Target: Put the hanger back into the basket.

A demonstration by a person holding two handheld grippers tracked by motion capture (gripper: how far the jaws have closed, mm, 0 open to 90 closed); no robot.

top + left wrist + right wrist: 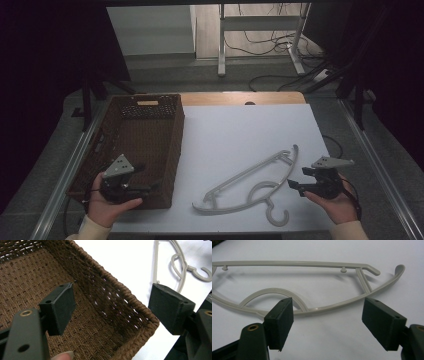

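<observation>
Two black grippers are over the white table (250, 130). The left gripper (150, 186) hangs above the near right corner of the brown woven basket (145, 145), with its jaws wide apart and nothing between them. The right gripper (295, 186) is also wide open and empty, just beside the grey plastic hanger (250, 182), which lies flat on the table to the right of the basket.

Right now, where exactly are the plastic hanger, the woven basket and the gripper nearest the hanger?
hanger (250, 172), high view, on its long straight bar.
basket (178, 145), high view, on its right wall's rim.
right gripper (327, 322), right gripper view, midway between its open jaws.
</observation>
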